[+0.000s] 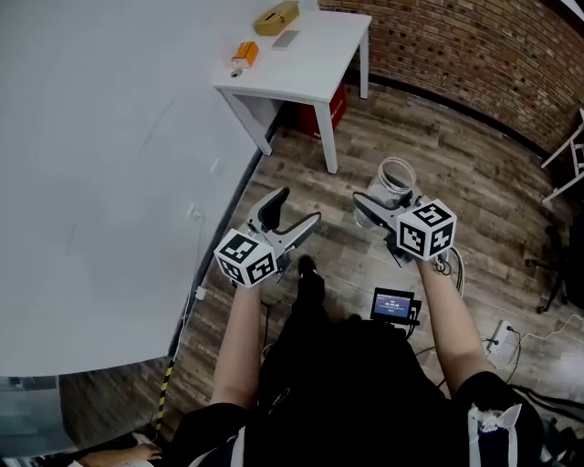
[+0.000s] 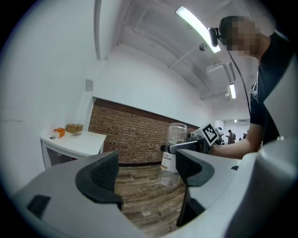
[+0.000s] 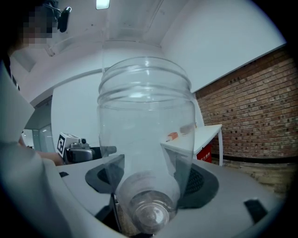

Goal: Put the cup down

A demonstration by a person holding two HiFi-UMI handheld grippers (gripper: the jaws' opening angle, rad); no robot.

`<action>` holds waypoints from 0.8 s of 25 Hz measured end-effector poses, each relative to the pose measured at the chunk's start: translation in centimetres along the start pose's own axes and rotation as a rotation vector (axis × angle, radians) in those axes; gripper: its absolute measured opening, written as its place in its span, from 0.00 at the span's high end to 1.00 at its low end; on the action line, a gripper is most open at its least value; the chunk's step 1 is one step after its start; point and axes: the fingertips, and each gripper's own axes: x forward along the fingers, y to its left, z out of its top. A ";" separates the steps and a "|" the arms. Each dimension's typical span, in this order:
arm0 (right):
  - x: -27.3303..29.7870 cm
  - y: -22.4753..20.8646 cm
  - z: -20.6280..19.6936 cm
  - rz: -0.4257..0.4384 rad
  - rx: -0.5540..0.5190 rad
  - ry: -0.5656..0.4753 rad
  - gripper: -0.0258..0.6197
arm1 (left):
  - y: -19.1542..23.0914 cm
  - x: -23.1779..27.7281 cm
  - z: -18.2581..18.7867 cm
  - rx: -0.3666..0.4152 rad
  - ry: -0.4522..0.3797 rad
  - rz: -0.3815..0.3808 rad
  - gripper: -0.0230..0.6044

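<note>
A clear plastic cup [image 1: 394, 181] with a ribbed rim is clamped near its base between the pads of my right gripper [image 1: 381, 204], held in the air above the wooden floor. In the right gripper view the cup [image 3: 146, 135] fills the middle, with the right gripper [image 3: 150, 179] shut on its lower part. My left gripper [image 1: 294, 212] hovers to the left of it, open and empty. The left gripper view shows the left gripper [image 2: 145, 172] with wide jaws and nothing between them, and the cup [image 2: 174, 151] beyond, apart from it.
A white table [image 1: 310, 68] stands ahead against the white wall, bearing an orange box [image 1: 245, 52] and a tan box [image 1: 276, 16]; a red bin [image 1: 334, 106] sits under it. A brick wall [image 1: 474, 55] runs behind. A small screen [image 1: 392, 304] and cables lie on the floor.
</note>
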 end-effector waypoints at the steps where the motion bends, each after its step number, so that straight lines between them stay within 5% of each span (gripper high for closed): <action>1: 0.3 -0.6 0.0 -0.008 0.006 0.002 0.43 | 0.6 0.6 0.0 0.000 0.003 -0.004 0.36; 10: 6.3 -8.6 2.3 -0.121 0.043 -0.011 0.43 | 10.0 7.9 1.2 -0.003 0.009 -0.095 0.37; 20: 19.5 -14.6 8.6 -0.157 0.041 -0.014 0.43 | 24.1 13.3 4.6 0.042 0.061 -0.136 0.37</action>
